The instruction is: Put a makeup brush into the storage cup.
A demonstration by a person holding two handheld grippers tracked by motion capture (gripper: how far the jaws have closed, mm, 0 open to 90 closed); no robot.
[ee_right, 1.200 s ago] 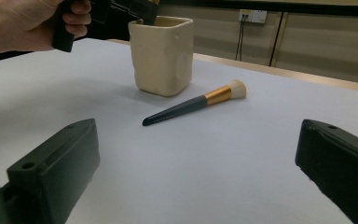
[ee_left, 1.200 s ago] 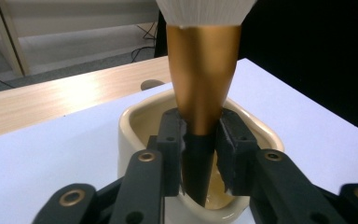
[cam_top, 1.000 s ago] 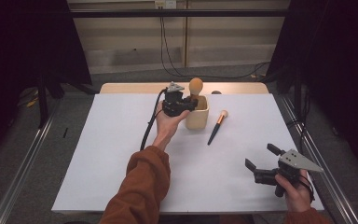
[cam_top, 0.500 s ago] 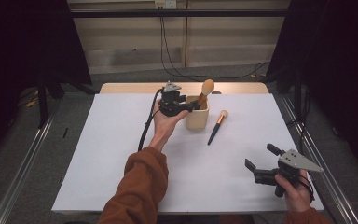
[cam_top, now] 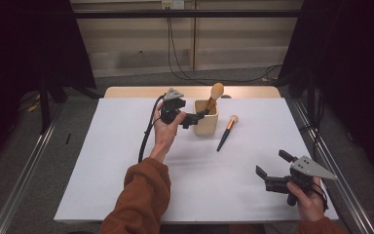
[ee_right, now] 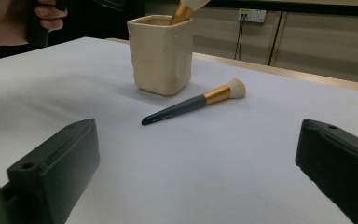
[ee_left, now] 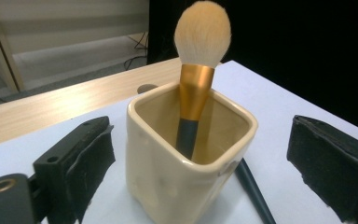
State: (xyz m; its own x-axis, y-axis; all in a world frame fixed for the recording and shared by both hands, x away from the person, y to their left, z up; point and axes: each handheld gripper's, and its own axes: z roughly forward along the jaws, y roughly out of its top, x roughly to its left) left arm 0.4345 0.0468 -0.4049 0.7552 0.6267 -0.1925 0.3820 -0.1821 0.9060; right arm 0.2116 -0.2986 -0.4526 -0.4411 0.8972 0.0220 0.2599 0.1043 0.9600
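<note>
So, high view: left gripper (cam_top: 193, 118) sits just left of the cup (cam_top: 206, 117), jaws pointing right toward it and spread; they have just been opening, and nothing is pinched between them. The big brush (cam_top: 213, 98) stands in the cup, handle down, head up, leaning to the upper right against the rim. The small brush (cam_top: 227, 132) lies flat on the white sheet (cam_top: 102, 170), just right of the cup and apart from it. Its long axis runs diagonally: bristles up and right, near the cup, handle tip down and left, toward the person. Right gripper (cam_top: 271, 176) hovers at the near right of the table, jaws spread and empty, well apart from both brushes. Still, my read is that it's the better-placed hand for the small brush, since the cup stands between that brush and the left gripper.

Left gripper view: cup sits between the two open pads but touches neither, with a clear gap on each side. The cup (ee_left: 186, 158) holds just the big brush (ee_left: 196, 84): gold ferrule at rim height, dark handle going down inside. A dark handle lies on the sheet past the cup's right side; likely the small brush.

Right gripper view: jaws wide, nothing between them. The small brush (ee_right: 193, 103) lies straight ahead, crosswise to the jaws' line of sight, with the handle tip left and nearer, the bristles right and farther. The cup (ee_right: 161, 53) stands behind it. Picking it up likely needs a reach forward, with the jaws across the handle.
</note>
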